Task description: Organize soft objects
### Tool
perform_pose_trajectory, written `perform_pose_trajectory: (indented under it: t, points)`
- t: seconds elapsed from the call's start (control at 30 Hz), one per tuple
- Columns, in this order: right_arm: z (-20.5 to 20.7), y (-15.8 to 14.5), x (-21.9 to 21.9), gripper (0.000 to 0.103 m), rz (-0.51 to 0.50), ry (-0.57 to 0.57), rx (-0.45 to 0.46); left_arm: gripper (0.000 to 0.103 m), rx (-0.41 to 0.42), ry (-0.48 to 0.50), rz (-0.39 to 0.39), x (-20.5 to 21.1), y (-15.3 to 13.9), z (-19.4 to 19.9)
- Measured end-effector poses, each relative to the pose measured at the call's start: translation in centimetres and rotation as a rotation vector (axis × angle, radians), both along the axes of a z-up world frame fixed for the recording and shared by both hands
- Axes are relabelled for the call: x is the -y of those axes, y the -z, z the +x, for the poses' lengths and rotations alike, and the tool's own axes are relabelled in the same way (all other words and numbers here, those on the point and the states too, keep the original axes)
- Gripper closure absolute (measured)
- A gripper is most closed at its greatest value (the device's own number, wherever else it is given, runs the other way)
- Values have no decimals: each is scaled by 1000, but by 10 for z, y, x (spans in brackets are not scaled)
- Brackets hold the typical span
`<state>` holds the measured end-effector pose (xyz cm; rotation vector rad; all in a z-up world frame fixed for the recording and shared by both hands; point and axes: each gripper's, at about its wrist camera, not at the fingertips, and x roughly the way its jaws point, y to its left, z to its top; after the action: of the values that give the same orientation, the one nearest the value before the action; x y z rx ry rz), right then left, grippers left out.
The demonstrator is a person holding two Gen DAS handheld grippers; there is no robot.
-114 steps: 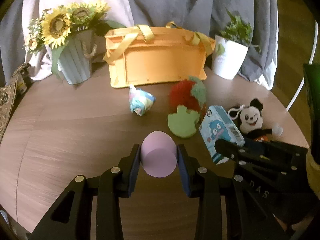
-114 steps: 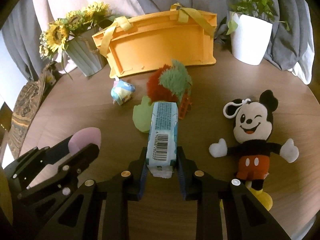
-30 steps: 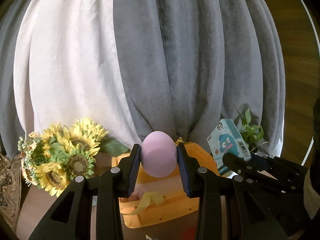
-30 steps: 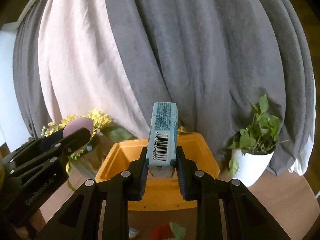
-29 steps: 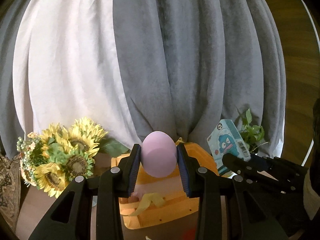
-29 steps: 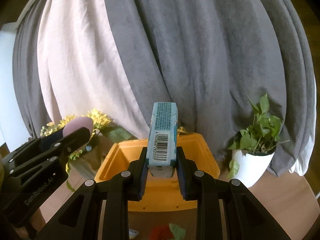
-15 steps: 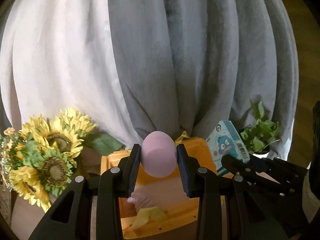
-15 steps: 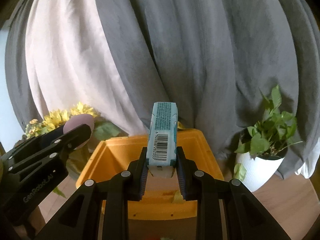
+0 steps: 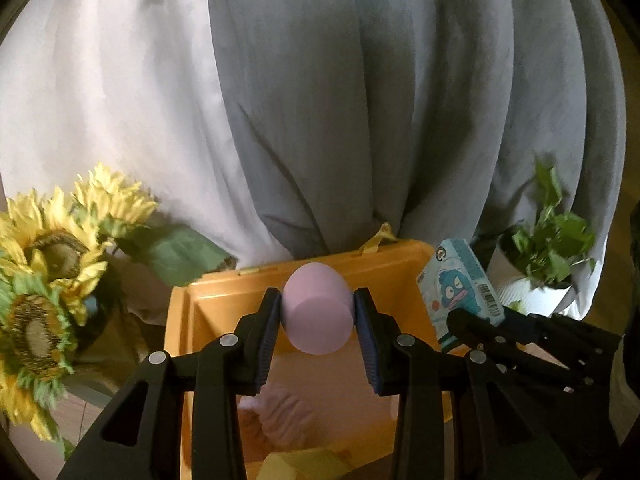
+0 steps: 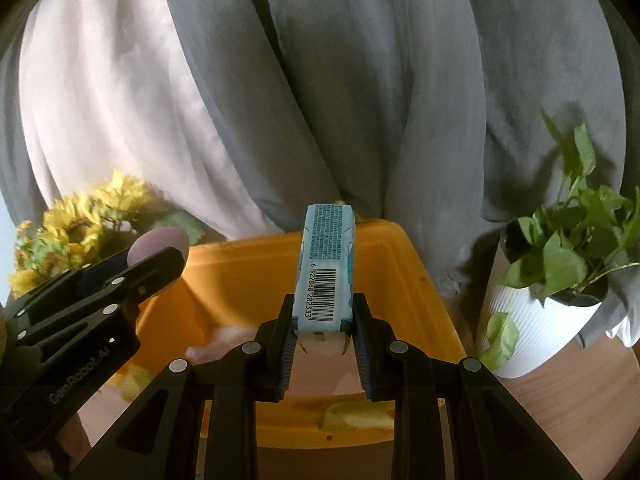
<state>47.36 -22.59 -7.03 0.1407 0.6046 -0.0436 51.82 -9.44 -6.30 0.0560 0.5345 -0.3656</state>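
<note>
Grey curtains hang across the back, a white curtain left of them. Below the grey curtains, sunflowers stand left, a potted plant right on the wooden table.

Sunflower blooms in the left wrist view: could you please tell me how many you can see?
3: one upper bloom nearest the curtain, one lower left of it, one at the left edge. Others may be cut off by the frame.

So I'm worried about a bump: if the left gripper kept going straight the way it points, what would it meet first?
Probably the basket's far wall, just beyond the pink egg held in the left gripper; behind that, curtain. Depth is unclear.
</note>
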Motion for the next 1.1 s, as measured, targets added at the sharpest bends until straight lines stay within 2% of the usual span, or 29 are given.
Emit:
perform_pose_trajectory:
  t: [0.13,0.2,0.23,0.27,0.33,0.37,0.63,1.1]
  points:
    - [14,9,3,75,5,0,-35,65,-33,6,4,2,8,10]
    - [19,12,6,74,12,2,-48,53,-35,1,5,2,10,11]
    - [21,13,7,73,10,8,-54,51,-31,-4,6,1,11,11]
    - [22,15,8,71,9,12,-54,48,-24,-7,8,0,10,9]
    - [22,14,10,55,4,26,-47,47,-14,-15,13,-1,9,7]
    - [22,13,10,53,2,34,-41,46,-11,-20,17,0,9,6]
    - [3,-1,15,53,-1,74,-8,39,31,-37,19,-6,-7,-18]
    - [-60,-43,9,53,-9,102,57,38,97,-45,-4,-24,-45,-83]
